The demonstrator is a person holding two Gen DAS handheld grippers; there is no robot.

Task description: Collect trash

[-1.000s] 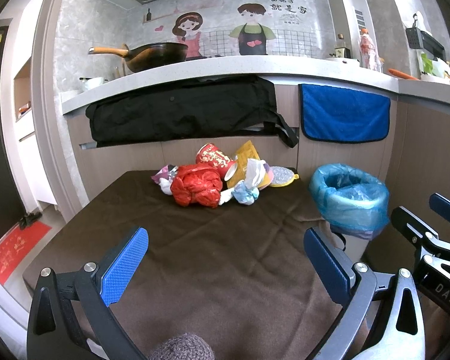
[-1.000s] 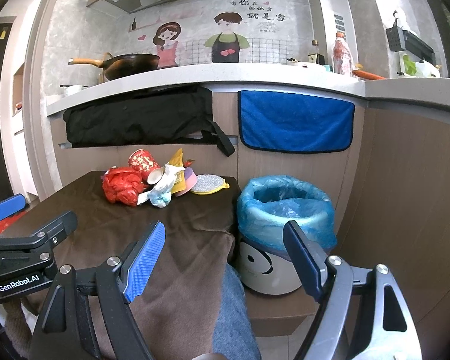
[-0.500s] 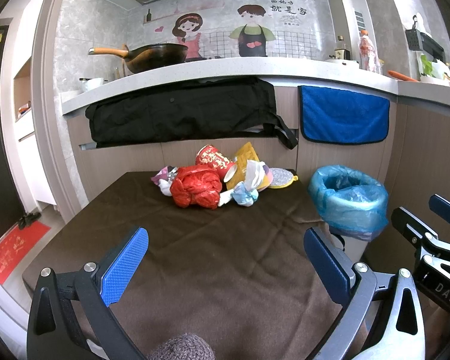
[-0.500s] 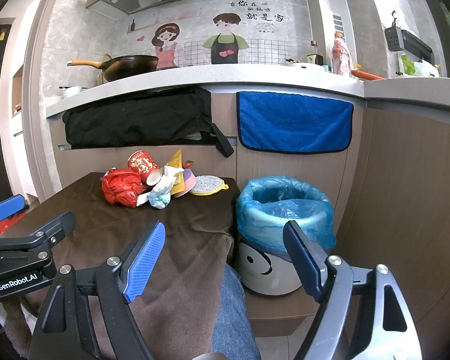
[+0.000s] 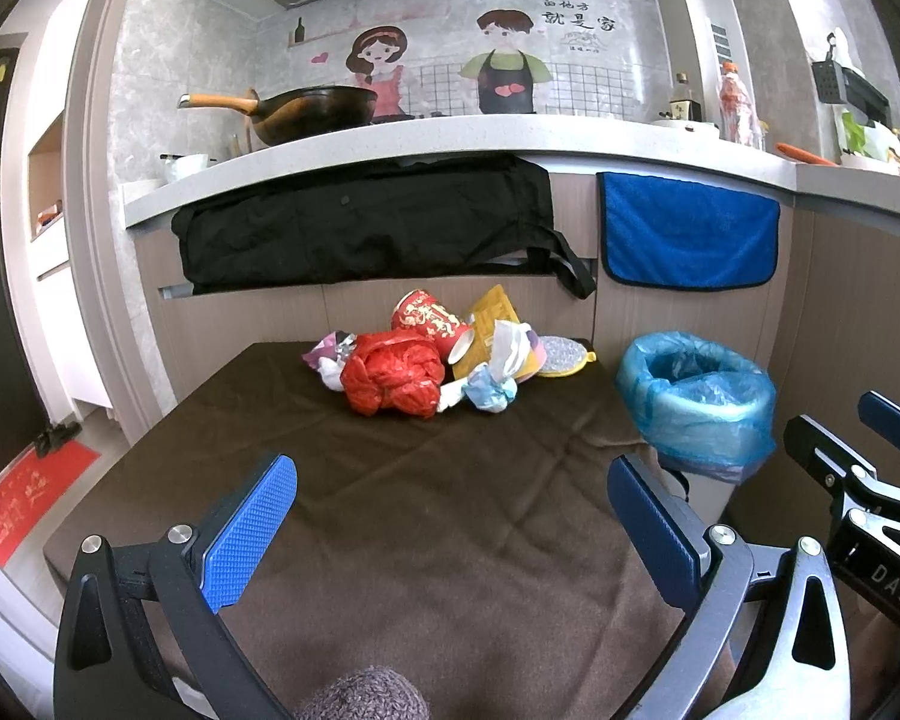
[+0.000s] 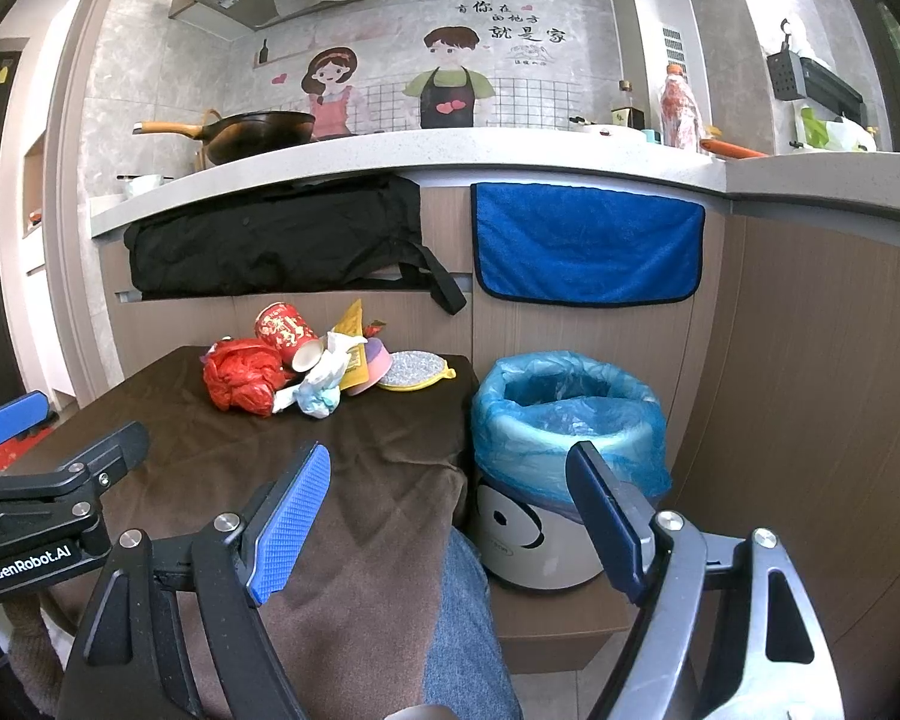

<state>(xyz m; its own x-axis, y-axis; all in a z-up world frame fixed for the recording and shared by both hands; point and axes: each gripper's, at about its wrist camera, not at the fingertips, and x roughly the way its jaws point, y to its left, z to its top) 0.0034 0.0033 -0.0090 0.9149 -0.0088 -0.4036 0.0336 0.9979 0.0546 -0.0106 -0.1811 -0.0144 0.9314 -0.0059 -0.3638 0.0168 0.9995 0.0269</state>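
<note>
A pile of trash lies at the far edge of a brown cloth (image 5: pixel 426 516): a red plastic bag (image 5: pixel 393 381), a red paper cup (image 5: pixel 429 321), a yellow packet (image 5: pixel 495 315), crumpled white-blue tissue (image 5: pixel 492 387) and a yellow-rimmed scrubber (image 5: pixel 561 355). The pile also shows in the right wrist view, red bag (image 6: pixel 240 381) foremost. A bin with a blue liner (image 5: pixel 696 396) stands right of the cloth, also in the right wrist view (image 6: pixel 564 420). My left gripper (image 5: pixel 450 528) is open and empty over the near cloth. My right gripper (image 6: pixel 450 516) is open and empty, near the bin.
A counter (image 5: pixel 450 138) with a wok (image 5: pixel 312 111) runs behind the pile. A black apron (image 5: pixel 366 222) and a blue towel (image 5: pixel 687 234) hang on the cabinet front. A wooden panel (image 6: pixel 822 390) stands right of the bin. A denim-clad knee (image 6: pixel 462 612) shows below.
Both views shifted very slightly; the grippers stay open and nothing in the pile has moved.
</note>
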